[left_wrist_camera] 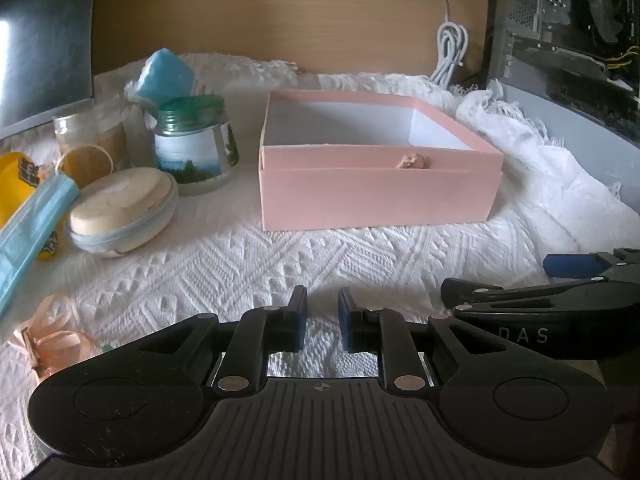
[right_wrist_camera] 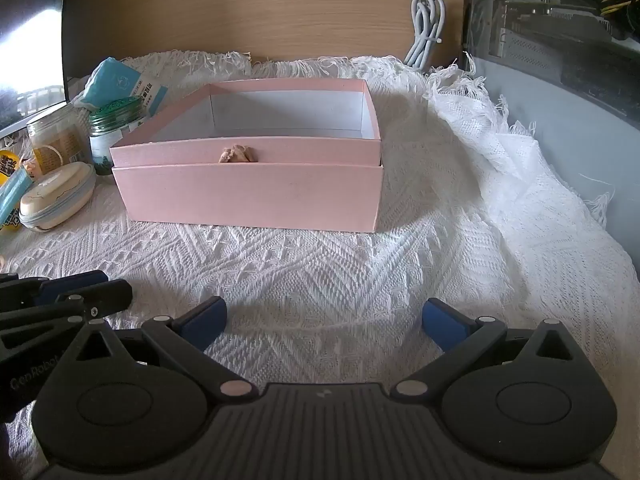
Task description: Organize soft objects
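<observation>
An open pink box (left_wrist_camera: 376, 188) (right_wrist_camera: 248, 196) with a white inside stands on the white knitted cloth, ahead of both grippers. Its inside looks empty as far as I can see. At left lie a blue face mask (left_wrist_camera: 28, 228), a cream zip pouch (left_wrist_camera: 122, 210) (right_wrist_camera: 56, 200), a blue tissue pack (left_wrist_camera: 164, 74) (right_wrist_camera: 114, 82) and a peach ribbon bow (left_wrist_camera: 50, 338). My left gripper (left_wrist_camera: 322, 322) is empty, jaws nearly together with a narrow gap, low over the cloth. My right gripper (right_wrist_camera: 324, 322) is open wide and empty, beside the left one.
Two glass jars (left_wrist_camera: 196, 148) (left_wrist_camera: 90, 146) and a yellow object (left_wrist_camera: 16, 176) stand at left. A monitor (left_wrist_camera: 44, 40) is at far left, a computer case (left_wrist_camera: 568, 40) at right, a coiled white cable (left_wrist_camera: 450, 54) behind. The cloth bunches up at right (right_wrist_camera: 500, 140).
</observation>
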